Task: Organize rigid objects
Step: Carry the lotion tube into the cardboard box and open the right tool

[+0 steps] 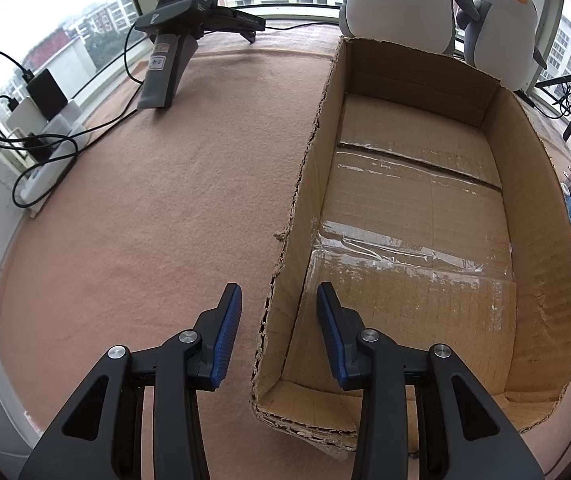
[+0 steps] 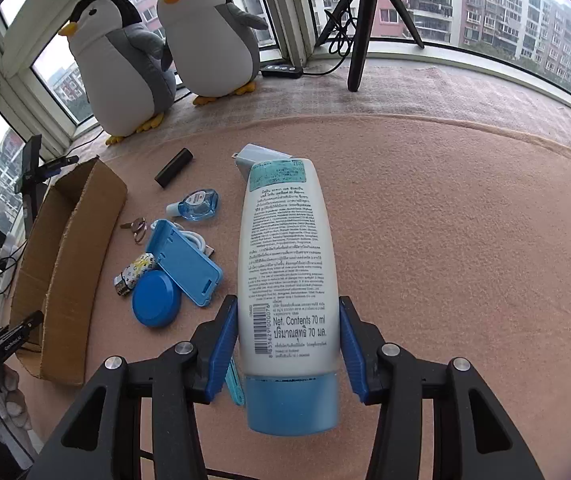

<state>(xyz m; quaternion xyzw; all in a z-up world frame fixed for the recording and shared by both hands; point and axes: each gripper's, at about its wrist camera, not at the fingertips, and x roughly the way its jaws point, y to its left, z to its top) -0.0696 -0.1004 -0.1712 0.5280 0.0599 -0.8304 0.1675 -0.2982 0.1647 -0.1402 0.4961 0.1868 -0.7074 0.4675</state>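
While the right hand-held gripper (image 2: 288, 340) sits clamped on the white lotion bottle (image 2: 285, 256), blue pads pressed to both flanks just above the blue cap (image 2: 291, 404), the bottle's long axis runs straight ahead along the fingers, cap end nearest the camera, far end pointing away. Bottle appears lifted off the pink tabletop (image 2: 465, 240), though contact underneath is hidden. The cardboard box (image 2: 69, 264) lies well to the left of the bottle, open side up, its long axis roughly parallel to the bottle's. Between bottle and box: blue round lid (image 2: 156, 298), blue flat case (image 2: 183, 260), small patterned lighter (image 2: 133, 274), keys (image 2: 135, 227), clear blue dispenser (image 2: 197, 205); farther out, a black cylinder (image 2: 174, 167) and a grey plug adapter (image 2: 253, 158) just beyond the bottle's far end. Left hand-held gripper (image 1: 279, 320) has its jaws apart, holding nothing, straddling the box's near left wall; box interior (image 1: 417, 216) shows bare. Judgement: the right hand carries the load, so the coming move is a leftward carry over the clutter to the box.
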